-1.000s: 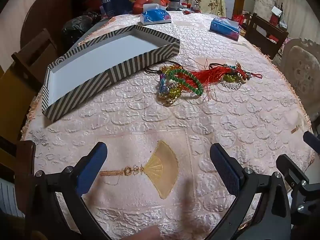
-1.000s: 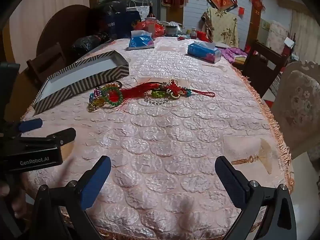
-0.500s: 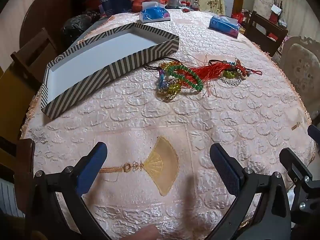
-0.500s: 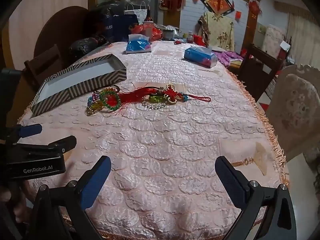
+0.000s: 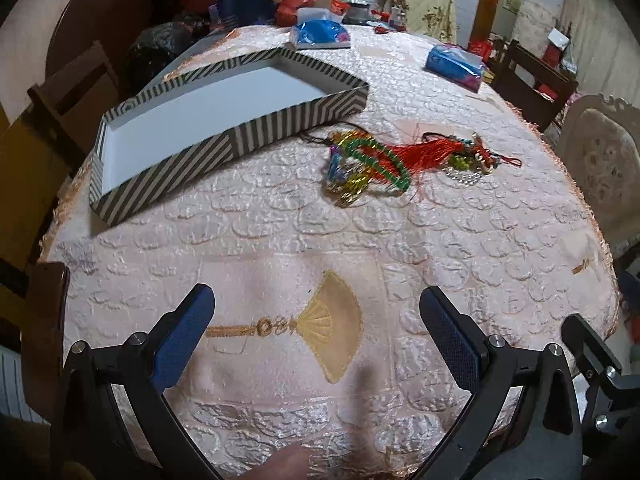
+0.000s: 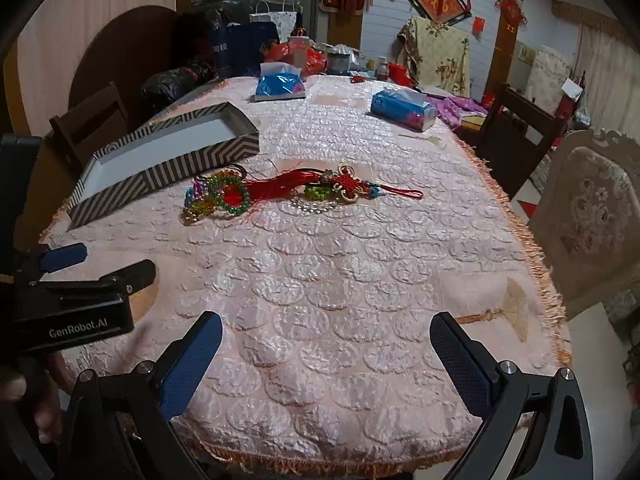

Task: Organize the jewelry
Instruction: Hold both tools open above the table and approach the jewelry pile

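Observation:
A tangle of jewelry lies mid-table: green and multicoloured bead bracelets (image 5: pixel 366 162) (image 6: pixel 224 196), a red tassel knot charm (image 5: pixel 436 150) (image 6: pixel 352 188) and a clear bead bracelet (image 6: pixel 314 206). A striped shallow box (image 5: pixel 240 136) (image 6: pixel 168 170) with a white inside stands empty to their left. My left gripper (image 5: pixel 316 332) is open and empty over the near table edge, well short of the jewelry; it also shows in the right wrist view (image 6: pixel 64 276). My right gripper (image 6: pixel 326 354) is open and empty near the front edge.
The table wears a pink embossed cloth (image 6: pixel 340 264) with a fan motif (image 5: pixel 328 320). Two blue tissue packs (image 6: pixel 280 86) (image 6: pixel 402 108) and bags sit at the far end. Wooden chairs (image 5: pixel 68 96) (image 6: pixel 516 128) and an upholstered chair (image 6: pixel 588 216) ring the table.
Both grippers have drawn back and risen slightly, so the jewelry and the box look a little farther away. Both stay open. Nothing on the table has moved.

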The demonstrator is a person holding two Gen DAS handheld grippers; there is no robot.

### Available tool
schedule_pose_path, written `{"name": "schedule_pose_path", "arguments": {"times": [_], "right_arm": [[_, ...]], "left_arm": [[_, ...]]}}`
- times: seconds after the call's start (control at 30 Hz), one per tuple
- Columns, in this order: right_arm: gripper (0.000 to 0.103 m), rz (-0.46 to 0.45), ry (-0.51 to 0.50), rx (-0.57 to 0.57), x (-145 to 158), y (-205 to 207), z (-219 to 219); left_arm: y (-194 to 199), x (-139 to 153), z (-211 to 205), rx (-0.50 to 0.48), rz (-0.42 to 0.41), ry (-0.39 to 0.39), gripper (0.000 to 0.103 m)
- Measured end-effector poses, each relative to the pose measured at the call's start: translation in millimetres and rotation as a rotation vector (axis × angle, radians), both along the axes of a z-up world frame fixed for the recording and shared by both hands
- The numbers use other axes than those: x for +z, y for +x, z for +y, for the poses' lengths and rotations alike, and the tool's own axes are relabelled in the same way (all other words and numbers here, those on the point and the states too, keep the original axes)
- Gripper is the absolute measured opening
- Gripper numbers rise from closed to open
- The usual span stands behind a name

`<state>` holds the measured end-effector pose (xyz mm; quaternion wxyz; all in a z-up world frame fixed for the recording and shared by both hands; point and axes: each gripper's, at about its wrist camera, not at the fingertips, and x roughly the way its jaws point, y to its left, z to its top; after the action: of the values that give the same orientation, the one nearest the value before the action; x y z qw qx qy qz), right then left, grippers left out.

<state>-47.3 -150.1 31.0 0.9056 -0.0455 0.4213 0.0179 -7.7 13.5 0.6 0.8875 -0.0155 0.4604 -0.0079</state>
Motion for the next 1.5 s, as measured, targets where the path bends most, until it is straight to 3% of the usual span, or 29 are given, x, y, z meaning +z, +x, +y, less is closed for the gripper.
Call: {"name": "schedule_pose_path", "arguments": {"times": [0.17,0.47,0.83,1.03,1.5], "right_arm": [[0.103,0.021,-0.070,-0.027,6,-7,5],[0.103,0.045,-0.131,-0.051,10,-25,12],[0.103,0.061,-0.129,-0.068,20,-32,21],[0.103,0.069,-0.094,-0.092,28,-38,20],[0.103,-0.008,-0.047,-0.099,56,-36,19]], "left_arm": [[-3,3,5,0.007,-0.013,0.004,0.103],[-9,11,21,0.024,-0.034,-0.072,0.103],[-15,18,24,0.028,-0.090,-0.045,0.103],[-10,15,11,-0.045,-0.062,-0.041,0.103],[-1,10,4,-0.039,-0.034,0.012,0.103]]}}
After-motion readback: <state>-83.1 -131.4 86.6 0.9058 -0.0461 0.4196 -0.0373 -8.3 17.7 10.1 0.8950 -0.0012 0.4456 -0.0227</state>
